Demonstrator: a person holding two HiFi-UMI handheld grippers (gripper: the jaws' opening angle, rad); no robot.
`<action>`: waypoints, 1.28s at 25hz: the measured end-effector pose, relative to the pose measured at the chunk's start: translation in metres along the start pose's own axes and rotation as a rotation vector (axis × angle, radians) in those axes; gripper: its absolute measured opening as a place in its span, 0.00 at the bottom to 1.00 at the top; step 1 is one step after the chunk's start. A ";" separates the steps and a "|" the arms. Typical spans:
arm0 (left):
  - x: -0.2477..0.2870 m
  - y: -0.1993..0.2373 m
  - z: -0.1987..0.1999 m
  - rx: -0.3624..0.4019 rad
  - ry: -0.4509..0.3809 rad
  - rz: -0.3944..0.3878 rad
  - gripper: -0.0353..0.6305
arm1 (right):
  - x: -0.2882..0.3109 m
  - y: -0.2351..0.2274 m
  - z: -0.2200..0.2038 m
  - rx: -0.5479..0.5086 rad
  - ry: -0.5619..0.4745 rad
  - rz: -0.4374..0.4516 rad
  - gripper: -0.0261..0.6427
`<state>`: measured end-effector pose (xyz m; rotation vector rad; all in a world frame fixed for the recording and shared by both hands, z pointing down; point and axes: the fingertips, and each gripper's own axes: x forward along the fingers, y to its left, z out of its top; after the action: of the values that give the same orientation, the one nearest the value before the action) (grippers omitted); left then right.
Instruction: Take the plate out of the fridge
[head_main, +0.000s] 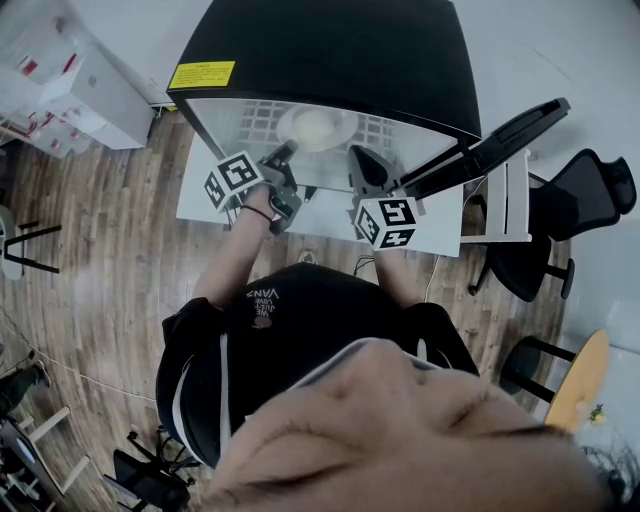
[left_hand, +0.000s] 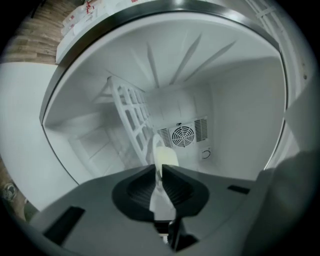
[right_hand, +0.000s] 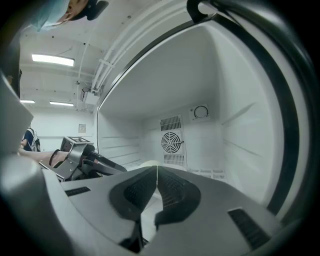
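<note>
While the fridge (head_main: 330, 60) has its door (head_main: 500, 135) swung wide open to the right, both grippers reach inside it. The plate (head_main: 316, 127) is white and round. It is in the fridge, lying on the wire shelf (head_main: 260, 118).

The left hand-held gripper (head_main: 283, 155) is at the near edge of the plate. In the left gripper view you see the plate (left_hand: 166, 156) from the side, like a thin pale strip. The left hand-held gripper (left_hand: 160, 167) has its two dark jaws pinching that edge, one on each side.

The right hand-held gripper (head_main: 365, 165) is just beside the left one, a bit to the right of the plate. In the right gripper view its jaws (right_hand: 157, 170) are pressed tight together with nothing between them.

A small round fan (left_hand: 182, 135) sits on the back wall of the fridge, behind the plate.
</note>
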<state>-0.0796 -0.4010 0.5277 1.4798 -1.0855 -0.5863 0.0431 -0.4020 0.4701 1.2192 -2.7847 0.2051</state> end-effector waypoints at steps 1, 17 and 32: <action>0.000 0.000 0.000 -0.011 -0.002 -0.002 0.13 | 0.000 0.000 -0.001 0.001 0.001 0.001 0.06; -0.006 0.003 -0.002 -0.100 -0.002 -0.034 0.11 | 0.003 0.005 -0.004 0.004 0.007 0.005 0.06; -0.022 0.002 0.001 -0.113 -0.004 -0.069 0.10 | 0.007 0.013 -0.016 0.059 0.040 0.002 0.06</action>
<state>-0.0908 -0.3822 0.5244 1.4221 -0.9918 -0.6881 0.0293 -0.3954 0.4855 1.2104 -2.7647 0.3103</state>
